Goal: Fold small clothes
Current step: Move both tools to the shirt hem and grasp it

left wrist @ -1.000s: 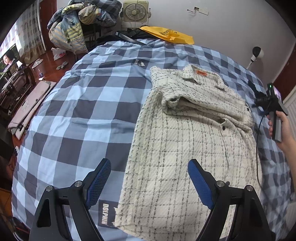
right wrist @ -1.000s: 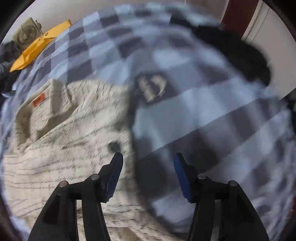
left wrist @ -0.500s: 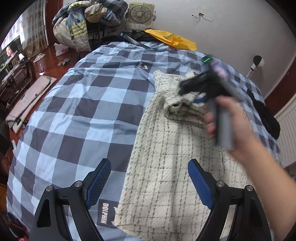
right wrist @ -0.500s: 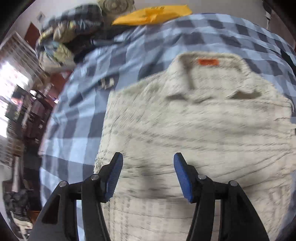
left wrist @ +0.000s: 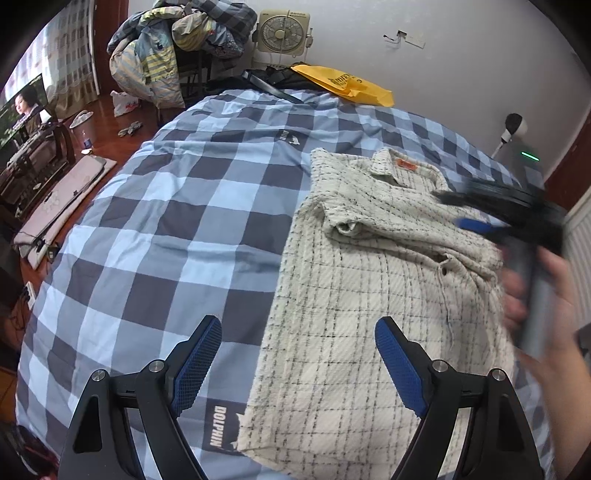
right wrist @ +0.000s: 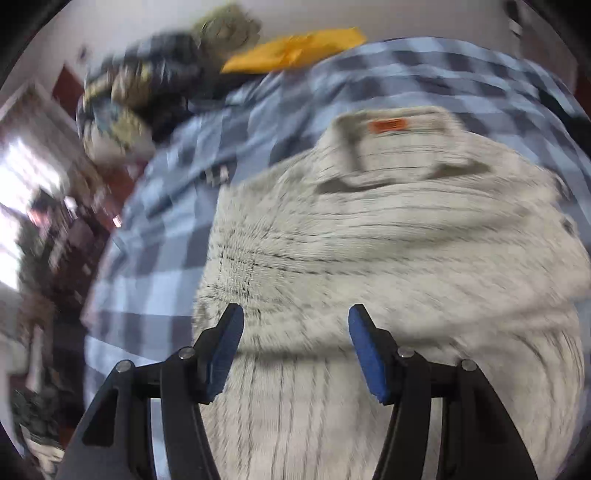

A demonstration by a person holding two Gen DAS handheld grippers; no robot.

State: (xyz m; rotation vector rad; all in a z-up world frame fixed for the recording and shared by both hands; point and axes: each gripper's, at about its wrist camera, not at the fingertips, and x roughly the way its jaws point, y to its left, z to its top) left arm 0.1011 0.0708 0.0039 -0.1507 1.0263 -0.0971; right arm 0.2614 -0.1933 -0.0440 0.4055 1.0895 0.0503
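A cream shirt (left wrist: pixel 362 295) with thin black checks and an orange collar label lies on the blue checked bedspread (left wrist: pixel 177 221), its sleeves folded in across the chest. My left gripper (left wrist: pixel 295 354) is open and empty, hovering over the shirt's lower left edge. My right gripper (right wrist: pixel 295 343) is open and empty above the shirt's body (right wrist: pixel 369 258); this view is motion-blurred. In the left wrist view the right gripper (left wrist: pixel 476 221) shows blurred at the right, held in a hand over the shirt's right side.
A yellow bag (left wrist: pixel 347 85) lies at the bed's far end. A pile of clothes (left wrist: pixel 177 48) and a box fan (left wrist: pixel 282 31) stand behind it. A TV (left wrist: pixel 22 110) and floor clutter are to the left. A radiator (left wrist: pixel 581 251) is at right.
The right gripper swung in from the bed's right edge over the shirt, then drew back toward the shirt's right side. The left gripper stayed open and hardly moved.
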